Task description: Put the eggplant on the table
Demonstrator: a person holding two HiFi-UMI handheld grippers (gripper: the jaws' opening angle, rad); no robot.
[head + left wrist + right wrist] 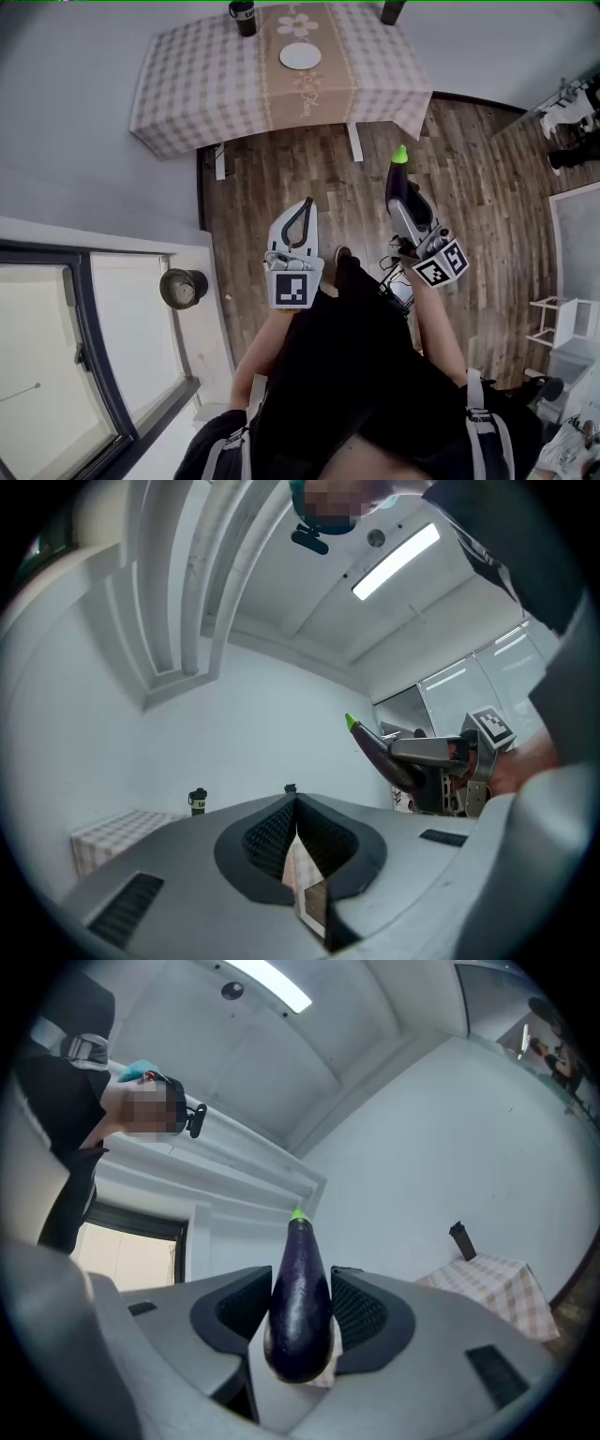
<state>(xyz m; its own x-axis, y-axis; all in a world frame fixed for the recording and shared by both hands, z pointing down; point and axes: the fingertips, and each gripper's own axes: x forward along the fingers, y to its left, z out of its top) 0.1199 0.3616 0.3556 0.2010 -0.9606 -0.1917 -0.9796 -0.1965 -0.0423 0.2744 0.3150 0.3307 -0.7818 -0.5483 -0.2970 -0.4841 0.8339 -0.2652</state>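
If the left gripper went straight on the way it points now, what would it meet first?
Probably the table, across open floor. Its own view shows checked cloth through the left gripper's closed jaws and a dark bottle just above their tips; depth is unclear.

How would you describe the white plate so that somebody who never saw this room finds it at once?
Find the table with the checked cloth, at the top of the head view. A beige runner crosses its middle, and the plate lies on it. It is white, round and flat, while the two dark containers stand upright at the far edge.
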